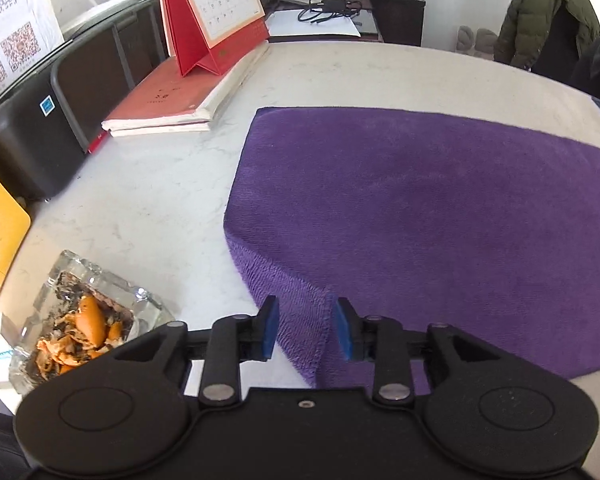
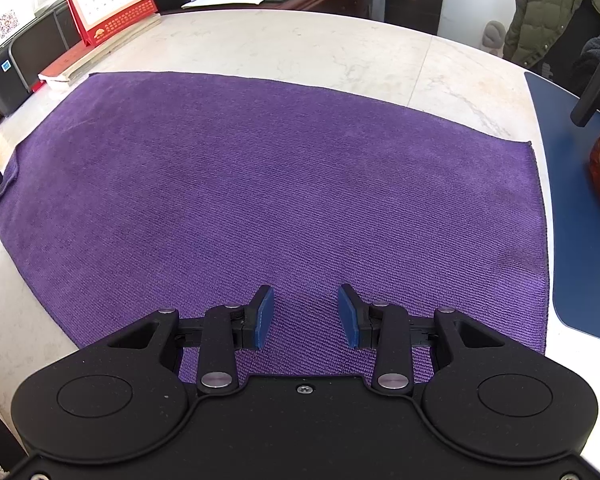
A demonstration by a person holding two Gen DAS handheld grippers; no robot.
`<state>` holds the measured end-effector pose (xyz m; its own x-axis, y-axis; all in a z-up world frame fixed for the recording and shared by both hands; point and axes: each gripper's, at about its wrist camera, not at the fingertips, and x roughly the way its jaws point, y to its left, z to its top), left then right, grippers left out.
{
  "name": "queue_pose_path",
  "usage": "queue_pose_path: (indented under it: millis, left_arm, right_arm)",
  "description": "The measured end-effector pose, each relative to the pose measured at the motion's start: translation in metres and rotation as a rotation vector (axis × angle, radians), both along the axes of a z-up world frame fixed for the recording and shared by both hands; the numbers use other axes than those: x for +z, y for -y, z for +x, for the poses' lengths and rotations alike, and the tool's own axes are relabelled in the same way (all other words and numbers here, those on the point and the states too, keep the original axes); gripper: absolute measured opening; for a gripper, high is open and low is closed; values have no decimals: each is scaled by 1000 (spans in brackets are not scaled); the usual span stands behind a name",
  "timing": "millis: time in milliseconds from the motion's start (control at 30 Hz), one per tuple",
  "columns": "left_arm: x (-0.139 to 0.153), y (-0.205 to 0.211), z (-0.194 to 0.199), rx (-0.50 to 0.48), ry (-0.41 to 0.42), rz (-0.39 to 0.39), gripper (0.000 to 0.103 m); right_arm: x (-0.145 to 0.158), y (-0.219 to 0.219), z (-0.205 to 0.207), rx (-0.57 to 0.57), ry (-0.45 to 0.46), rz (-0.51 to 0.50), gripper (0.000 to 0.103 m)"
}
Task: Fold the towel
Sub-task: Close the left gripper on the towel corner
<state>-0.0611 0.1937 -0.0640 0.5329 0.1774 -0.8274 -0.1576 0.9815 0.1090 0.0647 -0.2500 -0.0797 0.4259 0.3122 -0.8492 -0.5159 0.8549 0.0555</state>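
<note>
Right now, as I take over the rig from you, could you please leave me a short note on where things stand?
Left gripper: open, its blue pads either side of a raised near-left corner of the purple microfibre towel; not pinched yet.
Right gripper: open, over the towel's near edge, holding nothing.
Towel: spread in one layer on the white marble table, lifted only at that corner. A glass ashtray of orange peel sits left of it.
Done: towel laid out.
Left: grip the near edge and make all the folds.
</note>
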Motion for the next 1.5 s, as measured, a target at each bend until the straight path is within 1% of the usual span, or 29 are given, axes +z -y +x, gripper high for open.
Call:
queue_pose_path:
  millis: [133,267,333,433,467,500,567,600,767,933,1100,1267,1400,1500]
  left_arm:
    - [-8,6,6,-50,-8,12,28]
    - [-20,10,16,-62,-47,55,28]
    - [-22,10,15,-71,-45,71,29]
    - [-21,7,14,-62,-47,62,30]
    - [-20,4,14,-52,-49,51,27]
    - [-20,3,14,-46,-50,43,21]
    - [-20,0,15,-29,-59,43,13]
    - [-19,0,15,-20,-61,50,6]
    - [-19,-6,13,29,-69,51,6]
    - [-20,3,17,7,-80,107,7]
    - [-21,-1,17,18,-69,77,6]
    - [-21,-7,17,35,-67,30,4]
    - [-21,-5,18,30,-72,39,4]
    - [-21,-5,18,29,-71,39,4]
  right_arm:
    - [0,-2,0,5,-2,-2,37]
    - [0,-2,0,7,-3,-3,37]
    - [-1,-2,0,7,-2,-4,37]
    - [-1,-3,0,7,-2,-8,37]
    - [-1,-3,0,5,-2,-8,37]
    - [-1,-3,0,4,-2,-8,37]
    - [-1,-3,0,1,0,-8,37]
    - [-1,-3,0,0,0,-9,37]
    - [-1,-5,-1,-2,0,-14,37]
    - [-2,-5,0,-1,0,-17,37]
    - [-2,-3,-1,-4,2,-11,37]
    - [-2,-2,-1,-21,10,1,36]
    - [10,12,-6,-74,41,55,36]
    - [19,31,-15,-142,47,102,36]
